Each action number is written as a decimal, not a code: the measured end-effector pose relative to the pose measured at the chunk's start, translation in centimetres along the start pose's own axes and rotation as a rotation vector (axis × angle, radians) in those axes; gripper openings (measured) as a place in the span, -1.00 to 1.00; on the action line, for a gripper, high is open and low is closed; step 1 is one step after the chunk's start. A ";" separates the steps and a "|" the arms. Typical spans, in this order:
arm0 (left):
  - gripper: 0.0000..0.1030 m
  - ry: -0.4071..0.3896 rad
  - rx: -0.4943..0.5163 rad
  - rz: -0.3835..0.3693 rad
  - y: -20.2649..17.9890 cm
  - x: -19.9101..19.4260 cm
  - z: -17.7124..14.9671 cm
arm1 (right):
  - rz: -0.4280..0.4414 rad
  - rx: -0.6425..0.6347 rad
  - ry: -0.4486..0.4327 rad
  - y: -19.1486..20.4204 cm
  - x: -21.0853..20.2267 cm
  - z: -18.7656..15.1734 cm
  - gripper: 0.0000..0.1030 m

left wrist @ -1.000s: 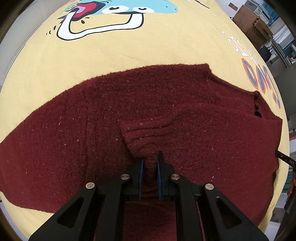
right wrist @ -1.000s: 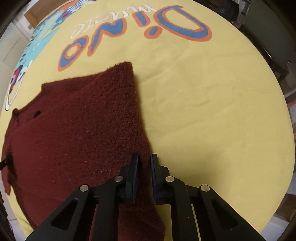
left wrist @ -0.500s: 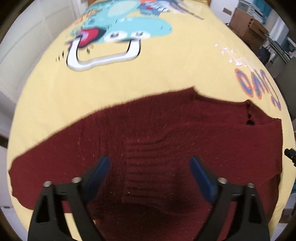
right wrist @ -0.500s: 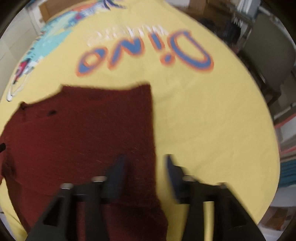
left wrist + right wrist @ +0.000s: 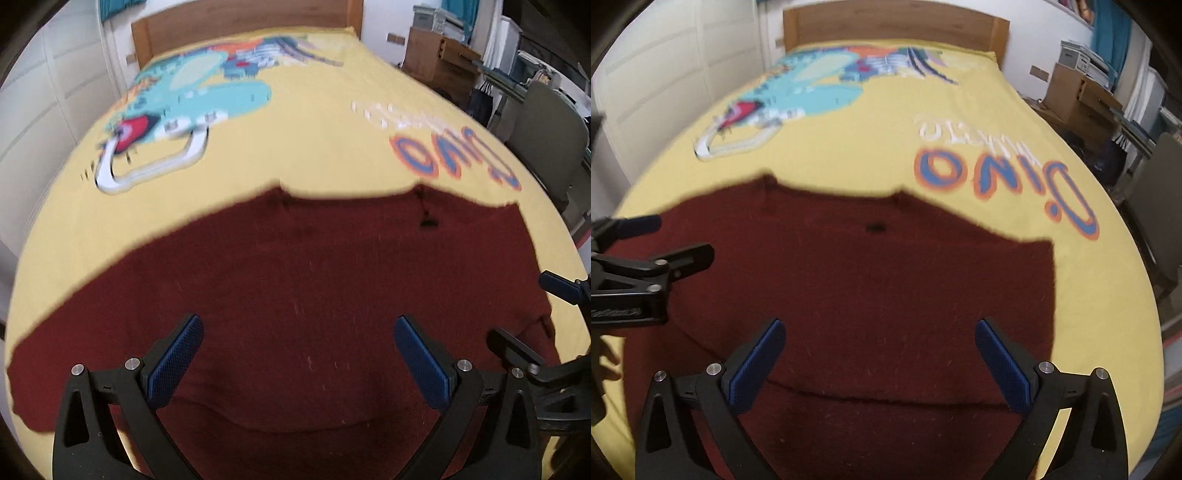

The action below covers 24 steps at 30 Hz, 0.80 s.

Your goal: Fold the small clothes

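Both grippers, left gripper (image 5: 297, 354) and right gripper (image 5: 879, 356), are opening wide above the maroon sweater (image 5: 857, 280) (nothing pinched), yellow bedspread (image 5: 849, 147) beneath.

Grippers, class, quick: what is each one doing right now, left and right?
Left gripper: jaws opening wide, holding nothing, above the sweater.
Right gripper: jaws opening wide, holding nothing, above the sweater.
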<state>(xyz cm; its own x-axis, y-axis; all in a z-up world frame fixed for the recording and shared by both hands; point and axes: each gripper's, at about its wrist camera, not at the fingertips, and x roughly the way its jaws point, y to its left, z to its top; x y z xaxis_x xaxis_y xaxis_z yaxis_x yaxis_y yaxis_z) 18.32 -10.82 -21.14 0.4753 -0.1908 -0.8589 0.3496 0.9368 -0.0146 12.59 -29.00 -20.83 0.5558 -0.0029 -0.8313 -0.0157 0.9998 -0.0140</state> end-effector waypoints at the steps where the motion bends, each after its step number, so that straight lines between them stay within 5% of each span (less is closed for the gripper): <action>1: 0.98 0.014 -0.002 0.006 -0.3 0.7 -0.5 | -0.022 0.001 0.008 0.2 0.6 -0.6 0.98; 7: 0.98 0.103 -0.031 0.026 0.5 3.6 -2.8 | -0.070 0.046 0.089 -1.8 4.9 -2.8 0.98; 15: 0.99 0.108 -0.013 0.055 2.6 3.4 -3.7 | -0.123 0.129 0.090 -8.4 4.9 -3.7 0.98; 24: 0.99 0.132 -0.030 0.059 2.6 4.2 -3.8 | -0.023 0.247 0.094 -11.2 6.1 -5.9 0.99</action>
<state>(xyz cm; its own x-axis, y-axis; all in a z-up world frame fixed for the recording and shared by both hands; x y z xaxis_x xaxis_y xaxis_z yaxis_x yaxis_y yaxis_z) 18.10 -8.08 -26.71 0.3832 -0.0967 -0.9186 0.2990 0.9540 0.0243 11.28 -40.35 -29.05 0.4734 -0.0162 -0.8807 0.2057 0.9742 0.0926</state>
